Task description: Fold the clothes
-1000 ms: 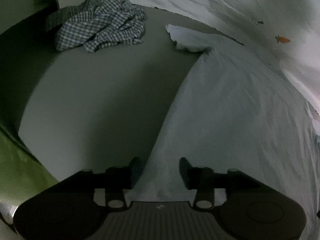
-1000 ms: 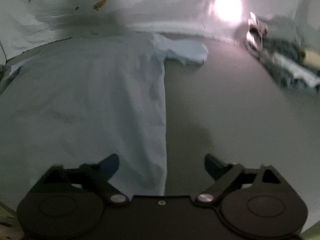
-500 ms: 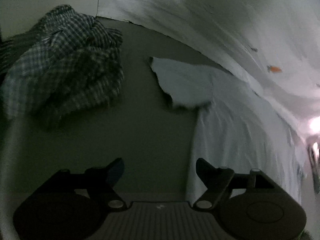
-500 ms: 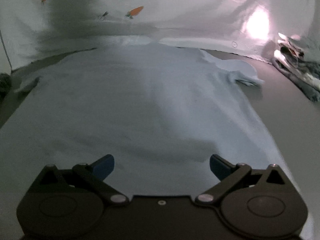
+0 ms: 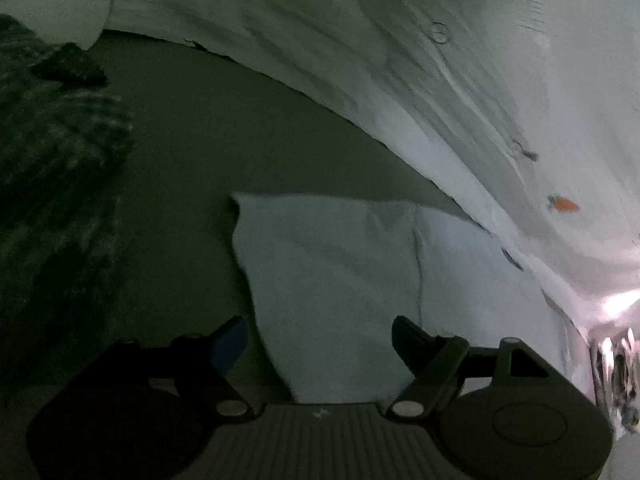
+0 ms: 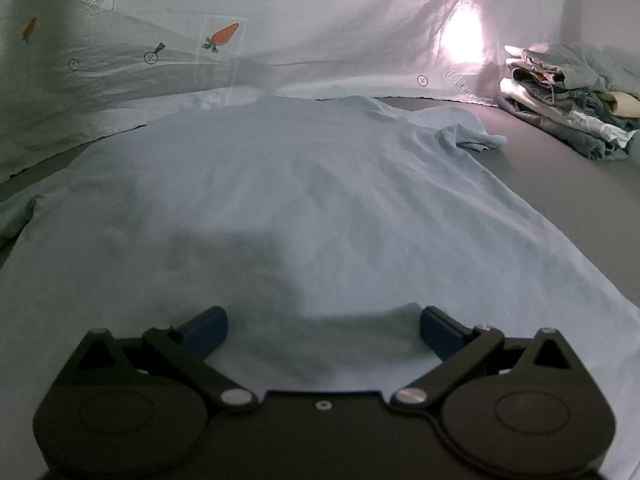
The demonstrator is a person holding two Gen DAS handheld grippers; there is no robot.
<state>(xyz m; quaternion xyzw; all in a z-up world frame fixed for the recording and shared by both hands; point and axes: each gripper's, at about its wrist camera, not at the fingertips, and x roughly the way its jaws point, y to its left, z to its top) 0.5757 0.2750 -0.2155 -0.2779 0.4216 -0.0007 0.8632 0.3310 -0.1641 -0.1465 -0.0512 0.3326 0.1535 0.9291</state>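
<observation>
While both tools gape empty over the shirt, folded clothes sit right.

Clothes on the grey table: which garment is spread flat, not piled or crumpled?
The light blue T-shirt. The denim and pale clothes are stacked; the checked shirt is crumpled.

bare grey table, folded stack far right, checked heap left

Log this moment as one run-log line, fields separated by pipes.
step: fold light blue T-shirt | left gripper: open, over sleeve | right gripper: open, above shirt body | shirt: flat, unfolded
</observation>
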